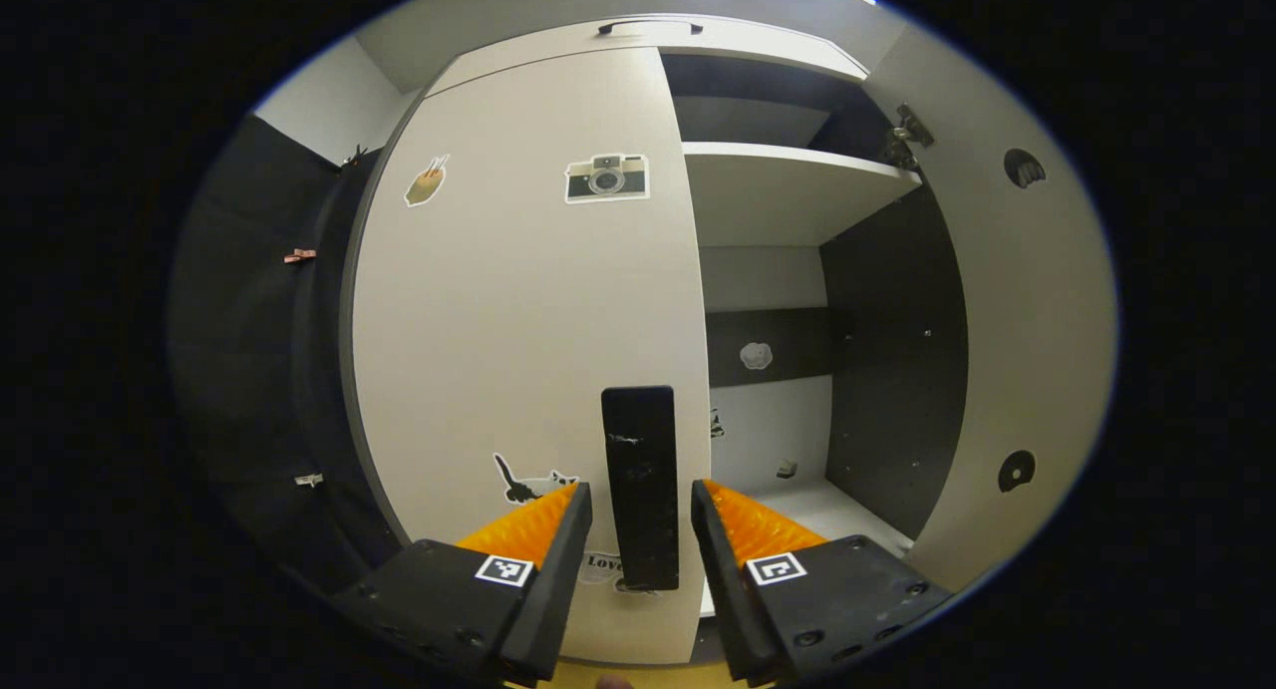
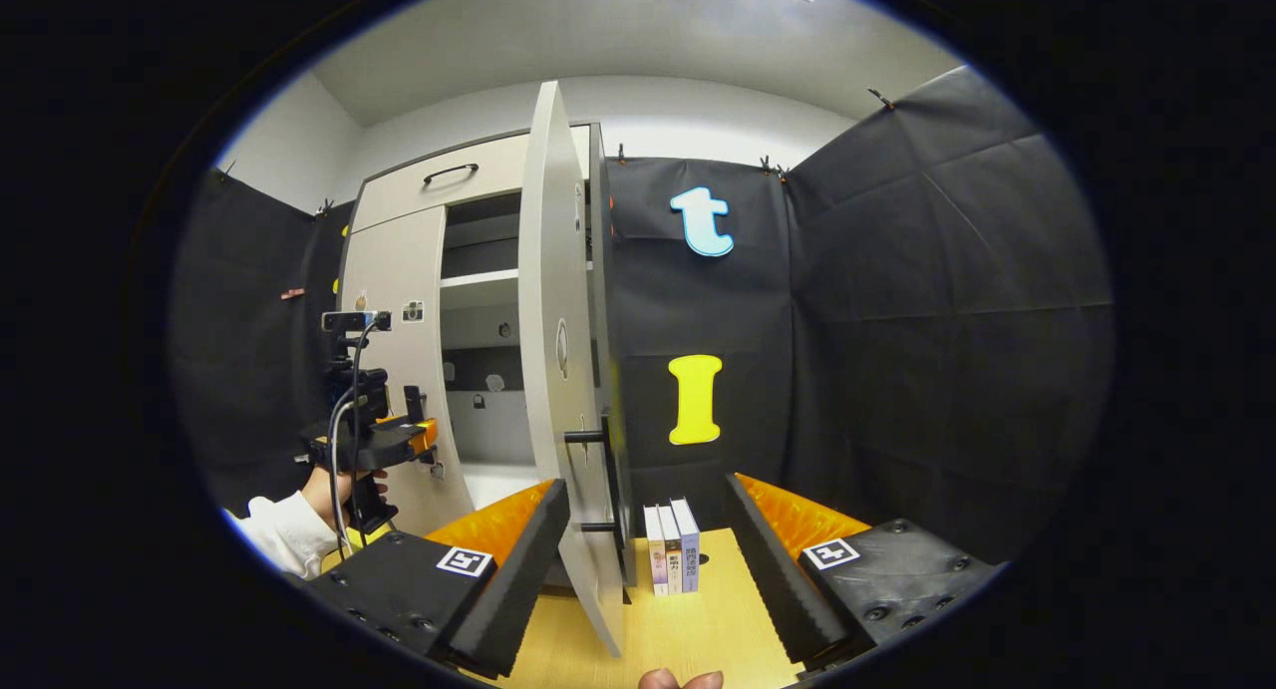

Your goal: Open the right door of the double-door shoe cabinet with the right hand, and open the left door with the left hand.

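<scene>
Presently: left door (image 1: pixel 518 300) shut, its black handle (image 1: pixel 640 485) between the spread, untouching left tongs (image 1: pixel 641 515). Right door (image 2: pixel 558 370) swung out, edge-on between the open, empty right tongs (image 2: pixel 646 529). Three books (image 2: pixel 670 547) upright on the wooden tabletop (image 2: pixel 688 619). Camera sticker (image 1: pixel 606 177) on left door; black cloth walls (image 2: pixel 897 300).

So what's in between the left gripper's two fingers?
The closed left door's flat black handle stands between the left gripper's open fingers in the left gripper view, untouched by either.
</scene>
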`<state>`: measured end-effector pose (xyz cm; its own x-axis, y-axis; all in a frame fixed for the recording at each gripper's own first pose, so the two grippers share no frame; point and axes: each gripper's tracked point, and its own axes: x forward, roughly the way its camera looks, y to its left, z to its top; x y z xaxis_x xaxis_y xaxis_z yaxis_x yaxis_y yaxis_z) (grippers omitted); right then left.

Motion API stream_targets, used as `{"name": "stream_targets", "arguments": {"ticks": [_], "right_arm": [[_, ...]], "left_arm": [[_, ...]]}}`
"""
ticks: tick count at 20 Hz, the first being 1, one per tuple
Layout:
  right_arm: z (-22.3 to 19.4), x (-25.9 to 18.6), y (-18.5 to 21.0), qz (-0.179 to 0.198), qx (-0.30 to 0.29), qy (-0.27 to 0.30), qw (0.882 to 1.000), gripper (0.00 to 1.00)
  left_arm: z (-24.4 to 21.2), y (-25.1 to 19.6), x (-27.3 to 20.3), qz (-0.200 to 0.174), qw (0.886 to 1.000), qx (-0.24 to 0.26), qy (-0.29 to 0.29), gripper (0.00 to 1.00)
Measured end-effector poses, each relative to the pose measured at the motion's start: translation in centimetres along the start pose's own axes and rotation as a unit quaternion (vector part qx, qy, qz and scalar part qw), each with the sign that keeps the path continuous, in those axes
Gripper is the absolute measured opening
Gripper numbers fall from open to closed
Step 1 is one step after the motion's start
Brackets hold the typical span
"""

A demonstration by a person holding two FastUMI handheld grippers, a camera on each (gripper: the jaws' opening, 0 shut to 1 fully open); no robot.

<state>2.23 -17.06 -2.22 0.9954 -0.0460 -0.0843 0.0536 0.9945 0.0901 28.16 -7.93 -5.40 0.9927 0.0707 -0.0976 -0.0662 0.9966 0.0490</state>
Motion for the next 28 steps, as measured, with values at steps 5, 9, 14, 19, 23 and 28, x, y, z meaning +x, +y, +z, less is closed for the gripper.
{"name": "stream_targets", "arguments": {"ticks": [5, 9, 14, 19, 23, 28], "right_arm": [[-0.1, 0.1, -0.5, -0.004, -0.001, 0.001, 1.0, 0.97], [0.0, 0.0, -0.7, -0.006, -0.002, -0.001, 1.0, 0.97], [0.4, -0.4, -0.7, -0.008, -0.002, -0.006, 1.0, 0.97], [1.4, -1.0, -0.1, -0.008, 0.0, -0.02, 1.0, 0.97], [1.3, -1.8, 2.1, 0.001, 0.018, -0.021, 1.0, 0.96], [1.6, -2.7, 5.6, 0.018, 0.013, -0.028, 0.999, 0.97]], "left_arm": [[-0.4, -0.3, 1.1, -0.003, 1.0, 0.015, 0.003, 0.43], [-0.5, -0.2, 1.2, 0.0, 1.0, 0.003, -0.001, 0.37], [-1.0, -0.3, 1.1, 0.003, 1.0, -0.014, 0.014, 0.33], [-1.3, 0.0, -0.3, -0.024, 0.999, -0.035, 0.028, 0.21], [-1.7, 1.1, -3.3, -0.056, 0.997, -0.05, 0.034, 0.19], [-1.8, 3.0, -6.8, -0.069, 0.995, -0.059, 0.039, 0.19]]}}
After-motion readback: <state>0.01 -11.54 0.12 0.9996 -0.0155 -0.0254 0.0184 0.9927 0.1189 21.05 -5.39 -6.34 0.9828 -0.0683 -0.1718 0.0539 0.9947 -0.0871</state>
